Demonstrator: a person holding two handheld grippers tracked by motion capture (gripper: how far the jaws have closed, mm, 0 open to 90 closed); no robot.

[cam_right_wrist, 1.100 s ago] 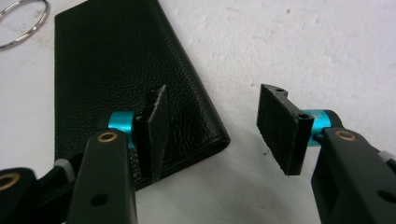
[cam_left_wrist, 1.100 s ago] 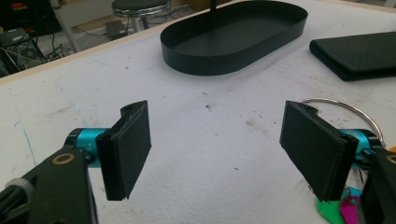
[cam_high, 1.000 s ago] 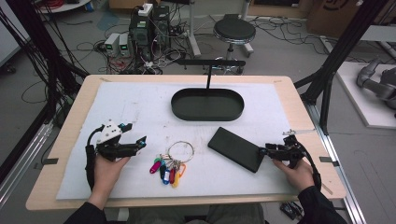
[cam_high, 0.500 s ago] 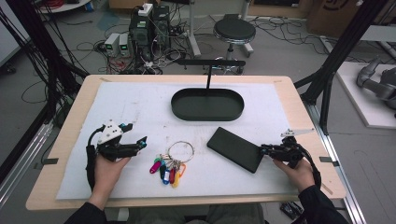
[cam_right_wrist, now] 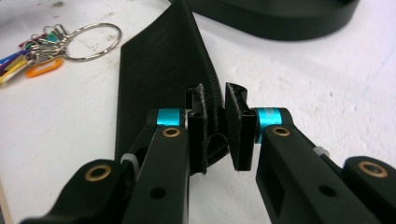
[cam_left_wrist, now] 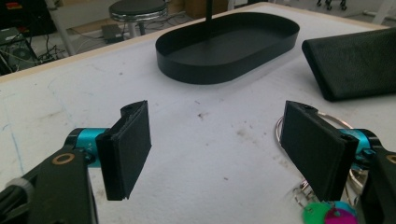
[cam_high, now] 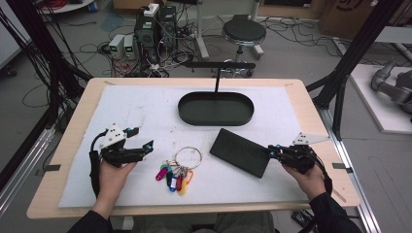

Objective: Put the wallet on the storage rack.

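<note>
A flat black case lies on the white mat, right of centre. My right gripper grips its right end. In the right gripper view the pads of the right gripper press on the edge of the case, which looks tipped up on that side. These jaws have just been closing with the case between them. My left gripper rests at the left with its jaws wide apart. In its own view the left gripper has only bare mat between the pads. A ring of coloured keys lies just right of it.
A black oval tray with an upright post stands at the back centre of the mat. In the left gripper view the tray lies ahead, with the case to its right. The keys lie beyond the case in the right gripper view.
The right gripper's jaws have closed onto the right end of the black case and nudged it slightly left. The left hand has stayed in place.
</note>
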